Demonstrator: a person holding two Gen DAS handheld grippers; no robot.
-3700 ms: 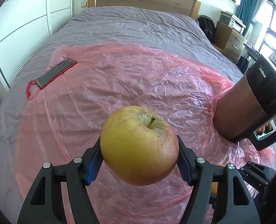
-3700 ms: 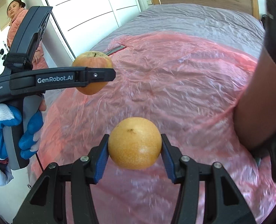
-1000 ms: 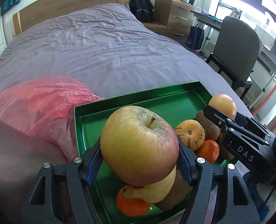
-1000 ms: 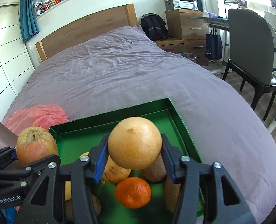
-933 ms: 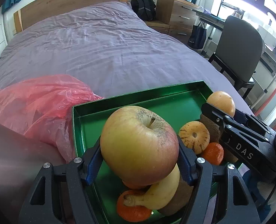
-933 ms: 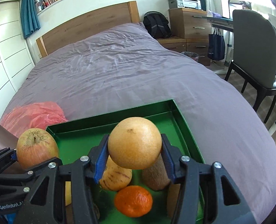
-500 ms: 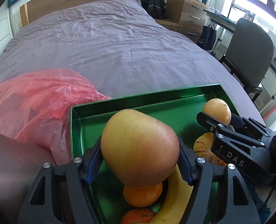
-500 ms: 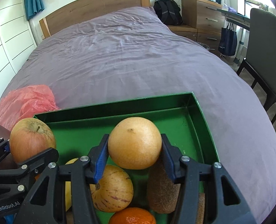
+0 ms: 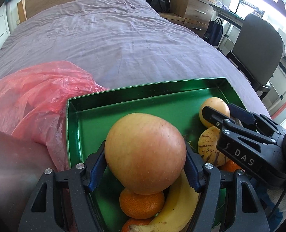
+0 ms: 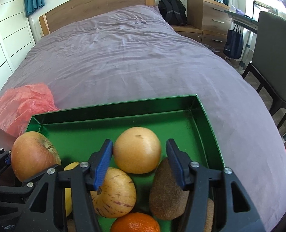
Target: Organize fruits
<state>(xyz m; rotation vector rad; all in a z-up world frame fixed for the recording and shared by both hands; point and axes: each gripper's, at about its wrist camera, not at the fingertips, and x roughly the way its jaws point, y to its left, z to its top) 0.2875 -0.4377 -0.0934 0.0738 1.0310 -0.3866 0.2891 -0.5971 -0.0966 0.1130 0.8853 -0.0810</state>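
A green tray (image 9: 143,89) (image 10: 114,104) lies on the bed with several fruits in it. My left gripper (image 9: 144,166) is shut on a large yellow-red apple (image 9: 144,152) (image 10: 32,154), held just above a mandarin (image 9: 141,203) and a banana (image 9: 177,208). The jaws of my right gripper (image 10: 139,145) (image 9: 220,110) are opening. A round yellow-orange fruit (image 10: 137,150) sits between them, and neither pad touches it. It rests in the tray against a striped melon (image 10: 114,193) (image 9: 210,147) and a brown kiwi (image 10: 168,191).
A crumpled red plastic bag (image 9: 36,92) (image 10: 21,104) lies against the tray's left side. The purple bed cover (image 10: 133,54) stretches beyond the tray. A chair (image 9: 258,44), drawers and a backpack stand to the right of the bed. A blurred brown surface (image 9: 11,164) fills the near left.
Both grippers swung from the red bag to the tray and sank over it. The apple turned in the left grip, hiding its stem. The right jaws opened off the round fruit.
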